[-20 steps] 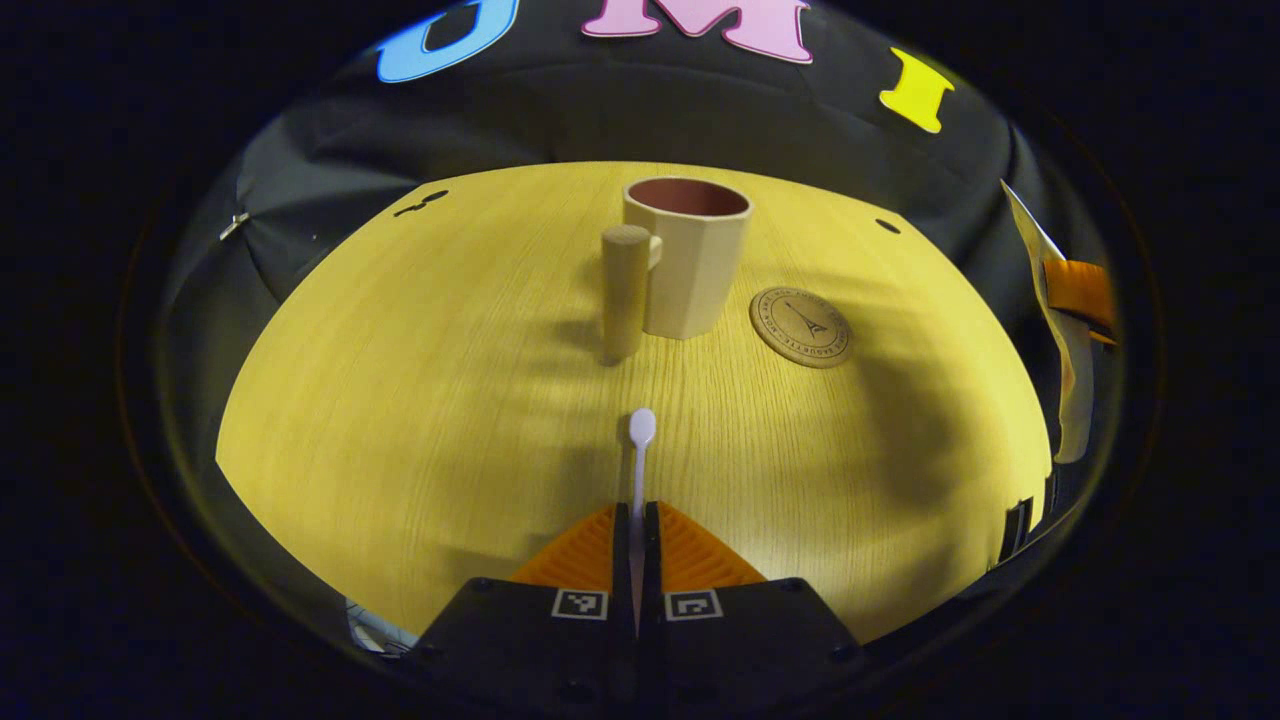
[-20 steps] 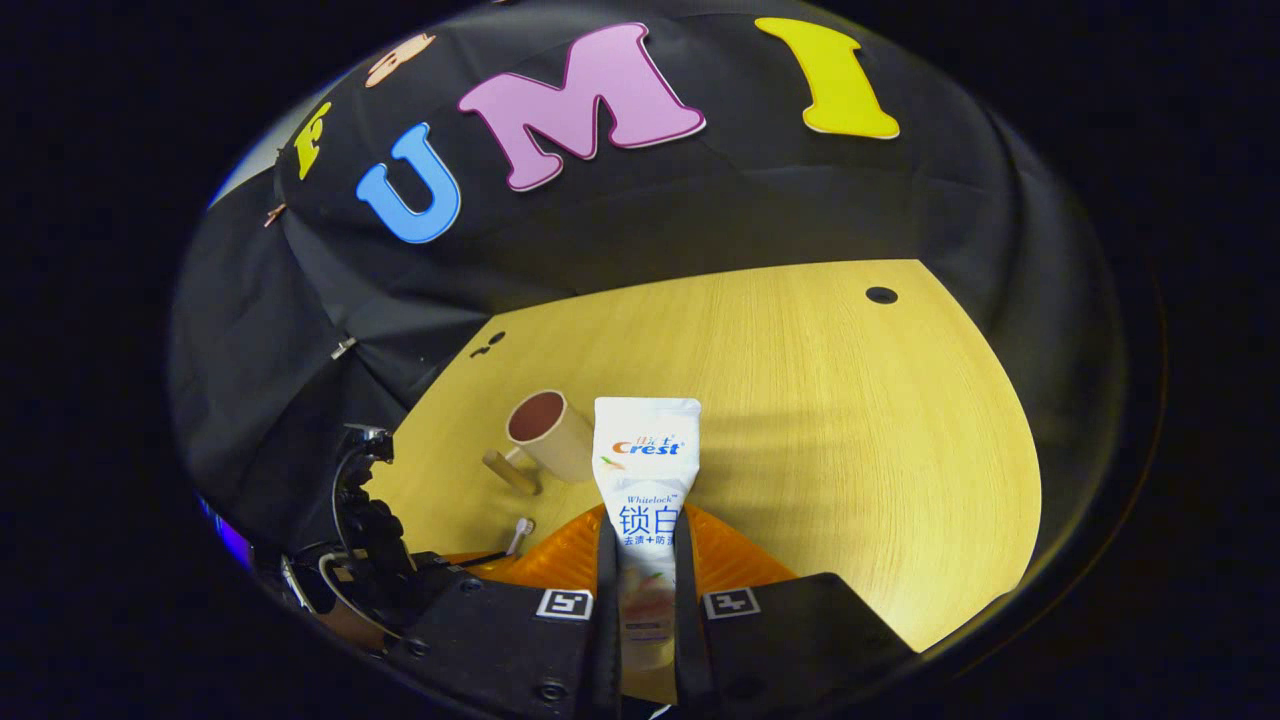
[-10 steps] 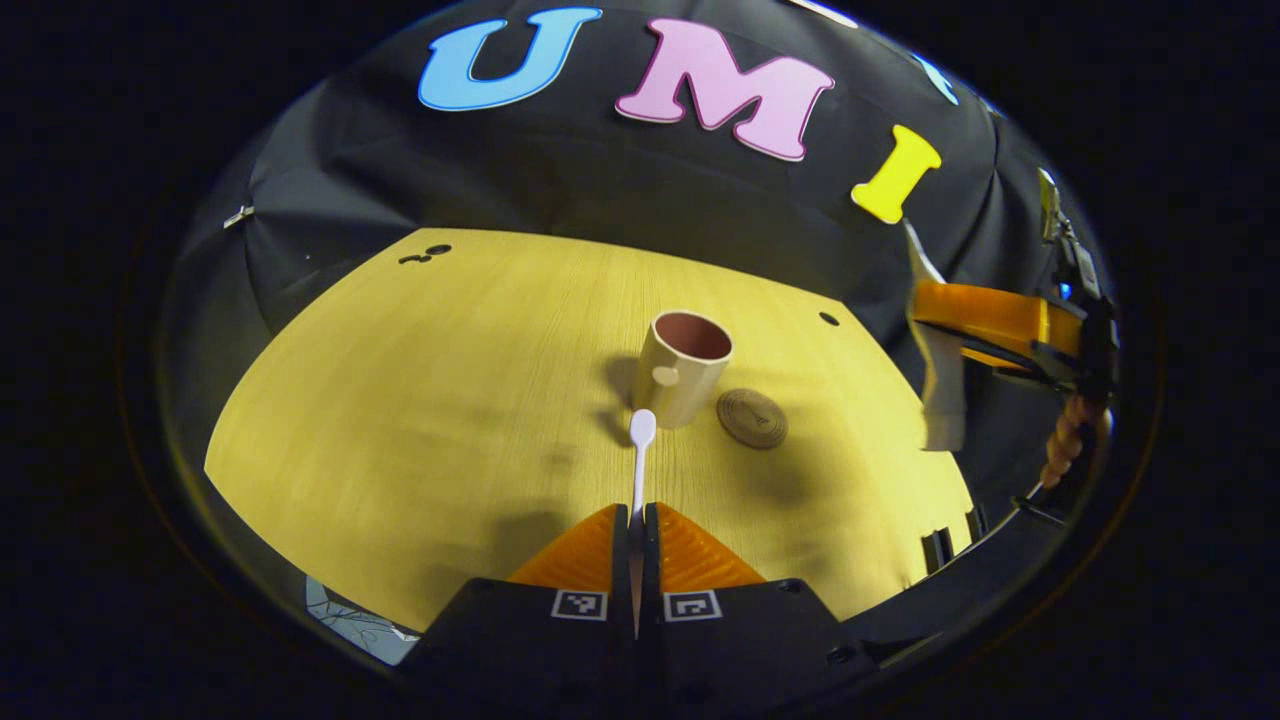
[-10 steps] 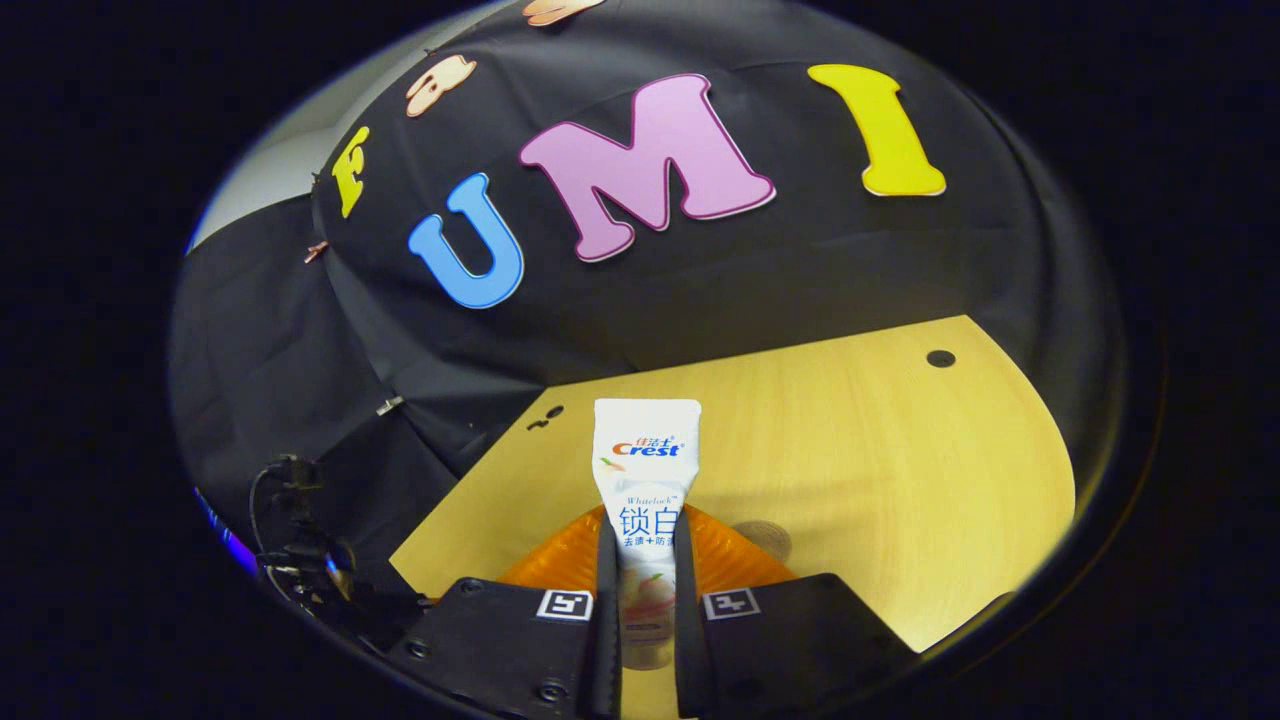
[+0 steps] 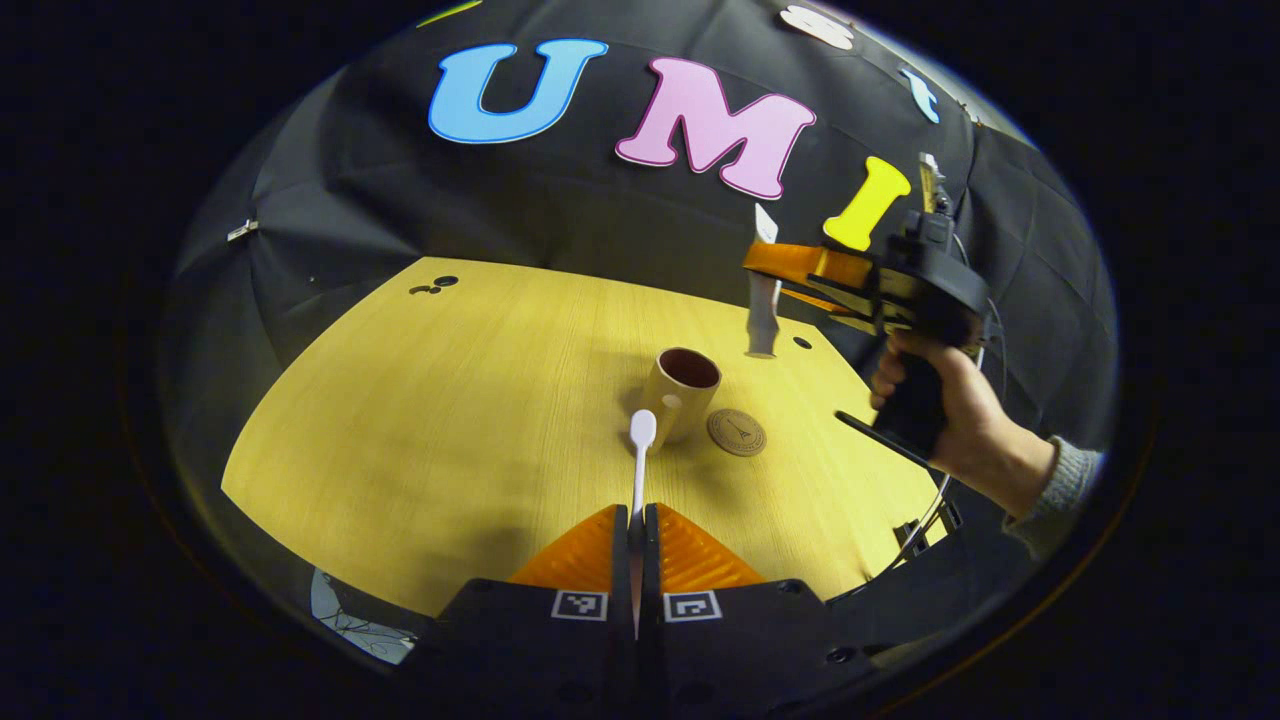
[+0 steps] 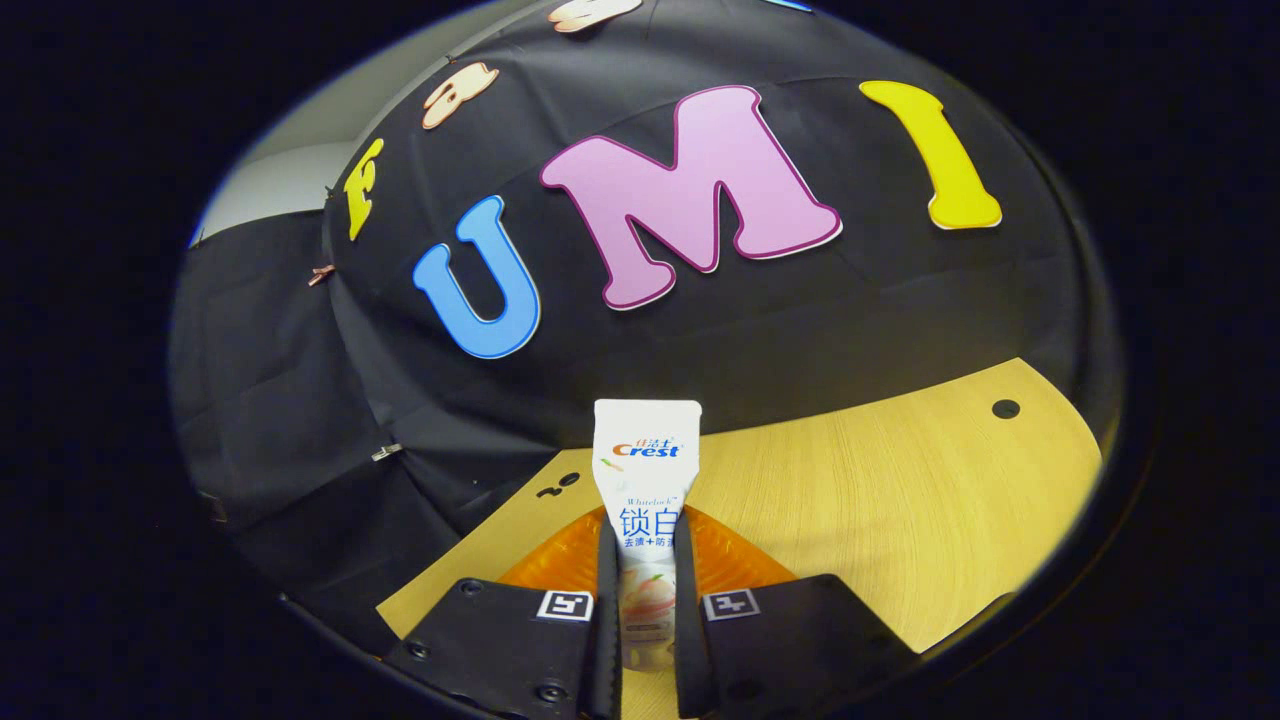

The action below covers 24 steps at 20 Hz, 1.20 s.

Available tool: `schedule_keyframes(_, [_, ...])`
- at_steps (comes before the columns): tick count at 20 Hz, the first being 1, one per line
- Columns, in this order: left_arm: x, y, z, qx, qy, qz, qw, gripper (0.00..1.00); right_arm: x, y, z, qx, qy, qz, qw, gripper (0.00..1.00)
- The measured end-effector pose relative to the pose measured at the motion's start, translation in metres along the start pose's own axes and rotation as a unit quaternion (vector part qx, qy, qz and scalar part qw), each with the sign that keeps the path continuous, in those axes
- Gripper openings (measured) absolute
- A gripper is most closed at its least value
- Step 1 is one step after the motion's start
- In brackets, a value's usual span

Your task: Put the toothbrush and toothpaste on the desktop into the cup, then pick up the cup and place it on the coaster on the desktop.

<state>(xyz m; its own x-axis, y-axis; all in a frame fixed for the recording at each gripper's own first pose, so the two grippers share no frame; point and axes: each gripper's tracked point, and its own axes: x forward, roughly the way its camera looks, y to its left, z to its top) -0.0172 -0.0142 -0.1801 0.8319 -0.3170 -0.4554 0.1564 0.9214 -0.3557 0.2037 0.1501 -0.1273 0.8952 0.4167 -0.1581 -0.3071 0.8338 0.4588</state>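
A: While both grippers hang above the desk, what sits nearest in the left gripper view?

B: Item one: the left gripper (image 5: pixel 637 520), fingers pressed nearly together on the white toothbrush (image 5: pixel 640 460), whose rounded end points forward toward the cup (image 5: pixel 679 392).

A: Beyond that?

B: Item two: the cup, beige, upright on the yellow wooden desktop (image 5: pixel 450 400), its mouth open. Item three: the round coaster (image 5: pixel 737 432), flat on the desktop just beside the cup, on its right in this view; whether they touch, I cannot tell.

A: Farther off?

B: Item four: the right gripper (image 5: pixel 790 268), held by a hand (image 5: pixel 950 410) in a grey sleeve, up in the air beyond and to the right of the cup. The toothpaste (image 5: pixel 762 290) hangs in its grip, above the desktop.

A: And in the right gripper view?

B: Same tube (image 6: pixel 646 500), white, clamped between both fingers (image 6: pixel 606 590), narrow gap, its flat crimped end forward; past it, desktop (image 6: pixel 900 520), then the black cloth wall (image 6: pixel 300 400)
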Motion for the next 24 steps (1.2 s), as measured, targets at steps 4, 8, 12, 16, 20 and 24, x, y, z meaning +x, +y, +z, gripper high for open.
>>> schedule_keyframes(4, [-0.011,0.015,-0.013,-0.012,0.007,0.007,1.0,0.06,0.033,-0.011,-0.019,-0.016,-0.003,-0.012,1.0,0.25])
schedule_keyframes(8, [-0.012,0.025,-0.022,-0.018,0.016,0.019,1.0,0.06,0.05,-0.022,-0.051,-0.019,0.01,-0.022,1.0,0.25])
schedule_keyframes(12, [-0.011,0.029,-0.031,-0.019,0.03,0.018,0.999,0.06,0.051,-0.027,-0.076,-0.025,0.017,-0.031,0.999,0.25])
schedule_keyframes(16, [-0.011,0.029,-0.036,-0.014,0.037,0.02,0.999,0.06,0.046,-0.026,-0.089,-0.039,0.031,-0.033,0.998,0.28])
schedule_keyframes(20, [-0.012,0.024,-0.033,-0.009,0.035,0.02,0.999,0.06,0.038,-0.027,-0.096,-0.057,0.05,-0.033,0.997,0.32])
schedule_keyframes(24, [-0.014,0.017,-0.032,-0.009,0.03,0.022,0.999,0.06,0.029,-0.026,-0.104,-0.063,0.072,-0.029,0.995,0.38])
